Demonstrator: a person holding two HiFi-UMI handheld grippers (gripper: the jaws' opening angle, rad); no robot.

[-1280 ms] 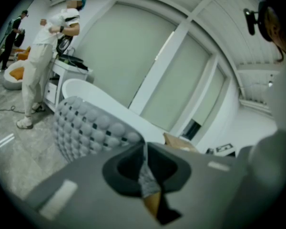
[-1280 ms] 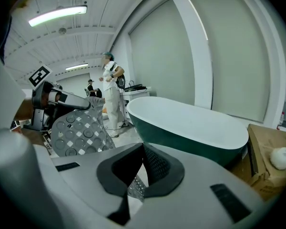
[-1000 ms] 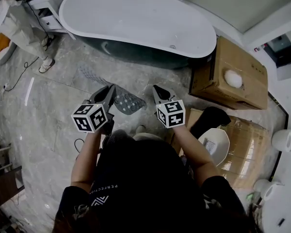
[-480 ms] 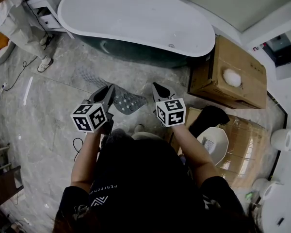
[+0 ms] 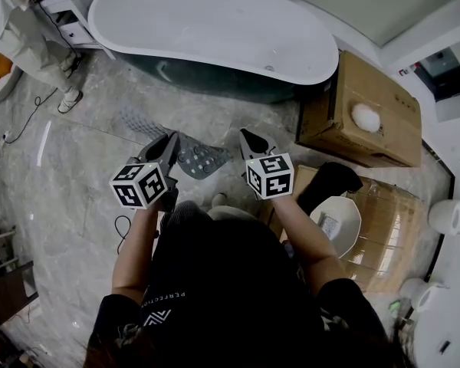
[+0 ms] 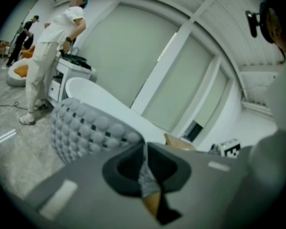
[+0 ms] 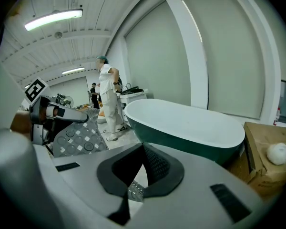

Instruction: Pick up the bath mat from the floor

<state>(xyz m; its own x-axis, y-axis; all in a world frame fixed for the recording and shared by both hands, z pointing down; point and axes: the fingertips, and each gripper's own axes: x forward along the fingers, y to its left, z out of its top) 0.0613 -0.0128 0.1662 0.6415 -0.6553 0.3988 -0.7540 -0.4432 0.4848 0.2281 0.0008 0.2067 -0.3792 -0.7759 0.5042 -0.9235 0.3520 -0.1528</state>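
Pinched bath mat [image 5: 203,162] in left gripper [image 5: 171,141] (right gripper [image 5: 245,136] closed, empty); needed firm hold and steady raise until whole mat cleared floor [image 5: 84,175].

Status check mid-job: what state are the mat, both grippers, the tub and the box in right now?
bath mat: lifted, hanging between both grippers.
left gripper: shut on the bath mat.
right gripper: shut on the bath mat's edge.
bathtub: upright, empty.
cardboard box: closed, white round object on top.
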